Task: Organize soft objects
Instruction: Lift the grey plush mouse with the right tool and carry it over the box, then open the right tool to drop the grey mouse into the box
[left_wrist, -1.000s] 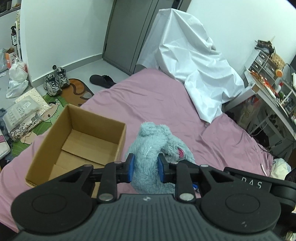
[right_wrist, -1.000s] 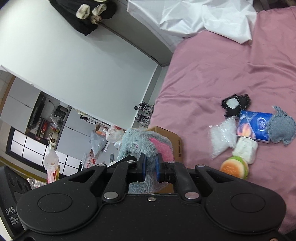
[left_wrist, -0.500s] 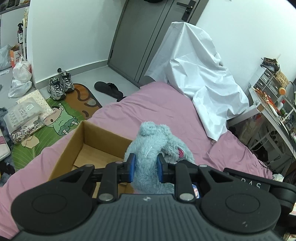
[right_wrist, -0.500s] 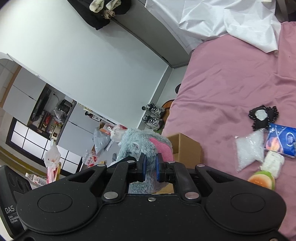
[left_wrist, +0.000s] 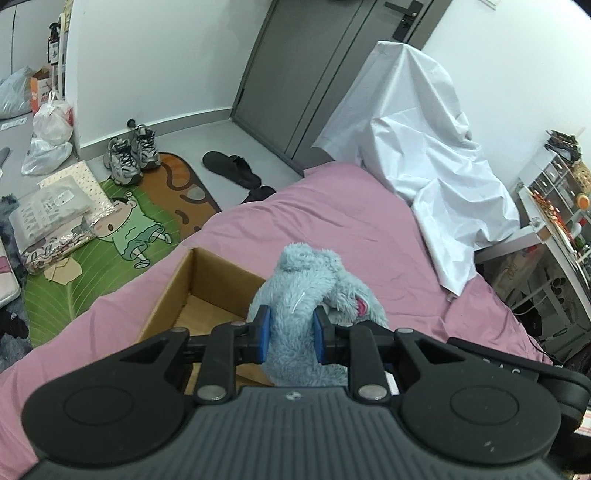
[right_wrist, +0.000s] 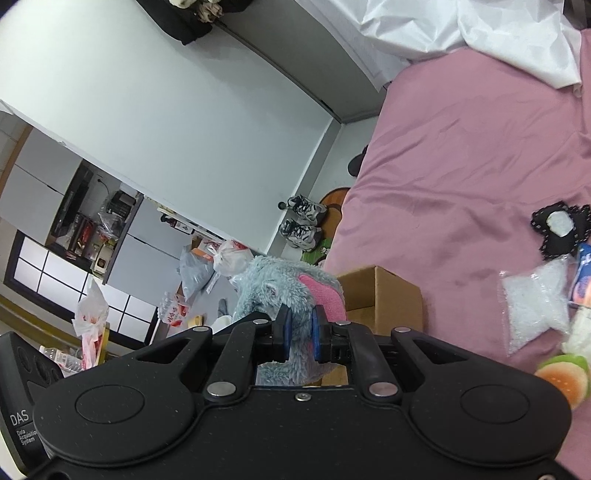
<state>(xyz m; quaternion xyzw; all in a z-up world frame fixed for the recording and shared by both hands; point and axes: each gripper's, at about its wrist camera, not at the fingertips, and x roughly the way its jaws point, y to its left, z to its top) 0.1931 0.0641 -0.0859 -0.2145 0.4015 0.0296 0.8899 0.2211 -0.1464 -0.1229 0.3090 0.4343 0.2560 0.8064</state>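
Left claw (left_wrist: 290, 334): your blue pads are pinched narrow on the plush (left_wrist: 306, 280), fur bulging past both of them.
Right claw (right_wrist: 300, 332): also nipped tight on the same plush (right_wrist: 280, 280); its jaws have just eased open a touch, yet fur is still squeezed between the pads.
Plush: one, grey-blue with pink patches, hanging between your two claws, over the near edge of the box (left_wrist: 207, 291).
Box: one, brown cardboard, open top, nothing seen inside, sitting on the bed (left_wrist: 332, 218) at its edge by the floor.
Bed: one pink sheet, wrinkled.
Loose items on bed, right view: one clear bag of white pellets (right_wrist: 535, 302), one burger toy (right_wrist: 563, 380), one blue packet (right_wrist: 583, 277) cut by the frame edge, one black-and-white piece (right_wrist: 557, 229), one white lump partly hidden by the bag. All well apart from the box.
White sheet (left_wrist: 424, 140): one, draped over something at the far end of the bed.
Floor: one cartoon mat (left_wrist: 110, 236), two sneakers (left_wrist: 129, 153), one black slipper (left_wrist: 231, 168), several plastic bags.
Door (left_wrist: 325, 62): one, grey, shut.
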